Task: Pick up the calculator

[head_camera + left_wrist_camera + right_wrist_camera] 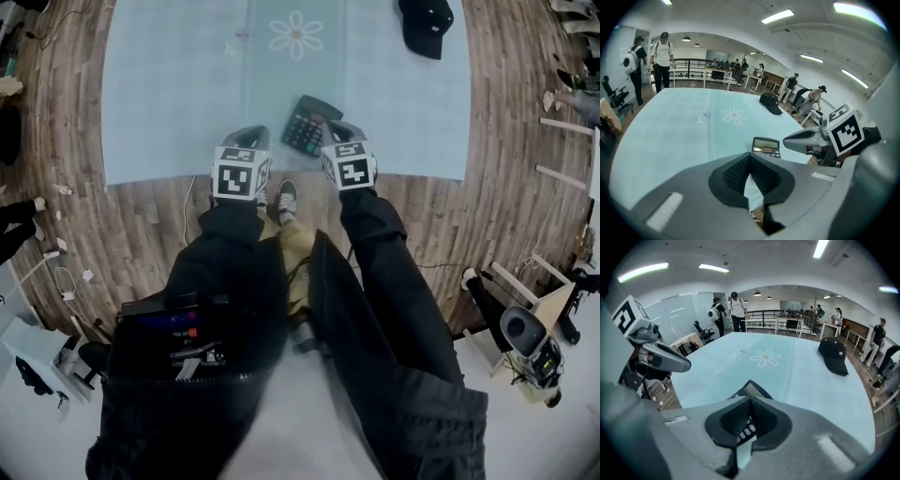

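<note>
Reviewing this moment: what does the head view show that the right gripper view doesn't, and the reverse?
Head view only: the person's shoe and the marker cube on the right gripper. Right gripper view only: people standing beyond the mat, and ceiling lights. Both: the calculator lying on the light blue mat, the black cap farther along it, and the left gripper.
</note>
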`<action>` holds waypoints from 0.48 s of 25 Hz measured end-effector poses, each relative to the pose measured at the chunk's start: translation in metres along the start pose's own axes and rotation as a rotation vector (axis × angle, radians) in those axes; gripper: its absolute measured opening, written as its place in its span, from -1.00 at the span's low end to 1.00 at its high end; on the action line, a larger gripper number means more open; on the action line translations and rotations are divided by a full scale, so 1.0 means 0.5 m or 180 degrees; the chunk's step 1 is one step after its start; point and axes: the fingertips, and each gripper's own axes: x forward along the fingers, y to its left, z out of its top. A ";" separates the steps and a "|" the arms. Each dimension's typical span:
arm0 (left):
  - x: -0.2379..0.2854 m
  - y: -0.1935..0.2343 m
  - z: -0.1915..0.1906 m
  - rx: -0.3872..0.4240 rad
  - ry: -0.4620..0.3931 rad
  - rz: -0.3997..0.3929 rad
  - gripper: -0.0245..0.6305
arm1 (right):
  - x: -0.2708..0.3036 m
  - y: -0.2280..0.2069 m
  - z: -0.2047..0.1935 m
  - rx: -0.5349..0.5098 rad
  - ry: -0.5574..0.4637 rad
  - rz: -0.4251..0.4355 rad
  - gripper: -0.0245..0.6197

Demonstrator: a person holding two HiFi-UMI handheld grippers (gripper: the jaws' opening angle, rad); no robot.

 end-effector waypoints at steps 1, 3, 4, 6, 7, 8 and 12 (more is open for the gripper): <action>0.009 0.003 0.001 -0.0009 0.0012 -0.0001 -0.92 | 0.012 -0.010 -0.004 -0.0051 0.0034 -0.0003 -0.92; 0.022 0.007 0.002 -0.0026 0.0025 -0.0005 -0.92 | 0.032 -0.031 -0.013 -0.0147 0.0117 -0.0008 -0.90; 0.024 0.008 0.002 -0.0038 0.0029 -0.0007 -0.92 | 0.039 -0.040 -0.018 -0.0185 0.0159 -0.0014 -0.85; 0.024 0.009 0.001 -0.0054 0.0047 -0.0003 -0.92 | 0.050 -0.053 -0.024 -0.0246 0.0226 -0.0016 -0.83; 0.024 0.008 0.000 -0.0048 0.0061 0.0000 -0.92 | 0.055 -0.057 -0.027 -0.0265 0.0257 -0.0004 -0.80; 0.026 0.007 0.000 -0.0034 0.0078 0.0001 -0.92 | 0.061 -0.060 -0.029 -0.0280 0.0287 0.0015 -0.78; 0.034 0.002 -0.002 -0.0013 0.0120 -0.0041 -0.92 | 0.085 -0.072 -0.029 -0.0372 0.0359 0.0113 -0.70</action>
